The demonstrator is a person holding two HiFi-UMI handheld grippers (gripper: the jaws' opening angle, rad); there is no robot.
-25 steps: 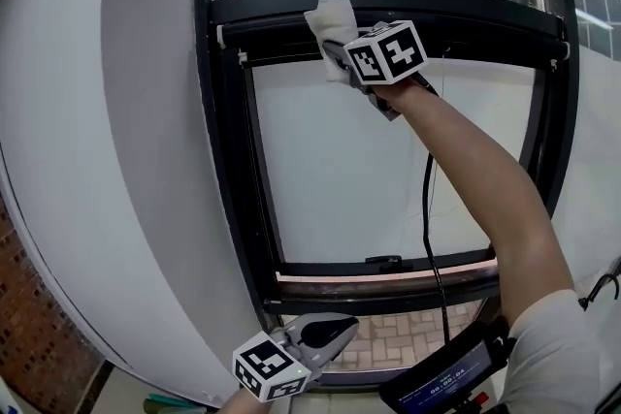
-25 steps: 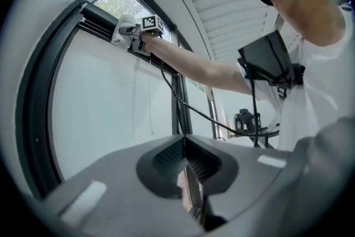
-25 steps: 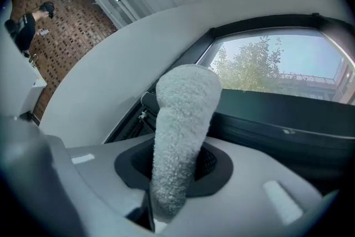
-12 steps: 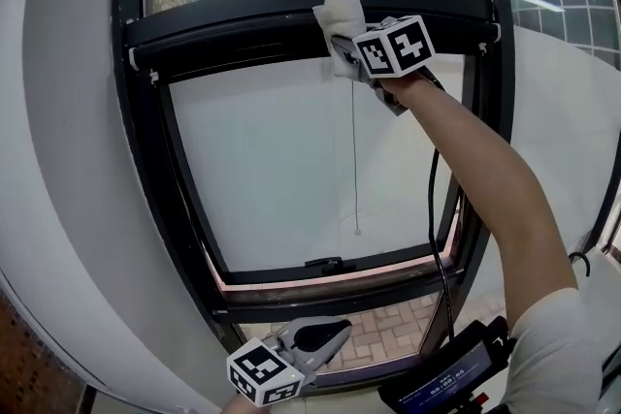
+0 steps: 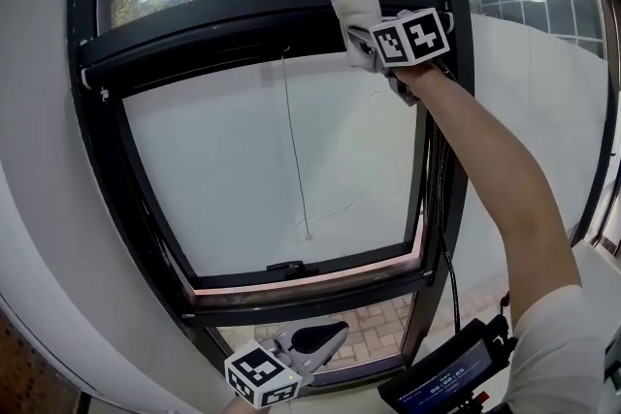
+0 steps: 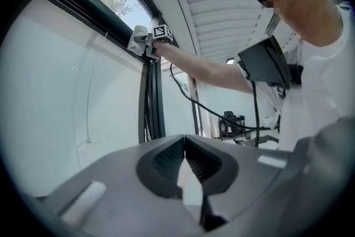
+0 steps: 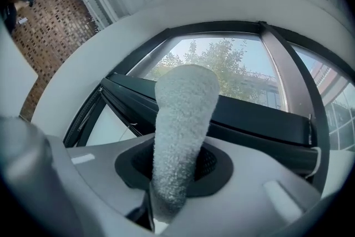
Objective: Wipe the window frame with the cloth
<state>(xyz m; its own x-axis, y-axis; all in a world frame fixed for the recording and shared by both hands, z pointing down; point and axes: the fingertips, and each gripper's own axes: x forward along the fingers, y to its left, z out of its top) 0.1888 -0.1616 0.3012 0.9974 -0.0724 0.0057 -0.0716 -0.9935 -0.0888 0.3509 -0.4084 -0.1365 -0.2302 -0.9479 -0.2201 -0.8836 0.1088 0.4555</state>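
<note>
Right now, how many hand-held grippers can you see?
2. The right hand-held gripper is up at the window frame's top bar, shut on the cloth; the left hand-held gripper is low by the frame's bottom, shut, empty.

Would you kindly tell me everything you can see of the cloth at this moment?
The cloth is white, with a nubbly, towel-like pile, and is folded into a thick, rounded strip. The right tool is shut on its lower part, and the rest stands up past the jaws. Its upper end lies against the black top bar of the window frame, close to the right-hand upright. No stains show on it.
</note>
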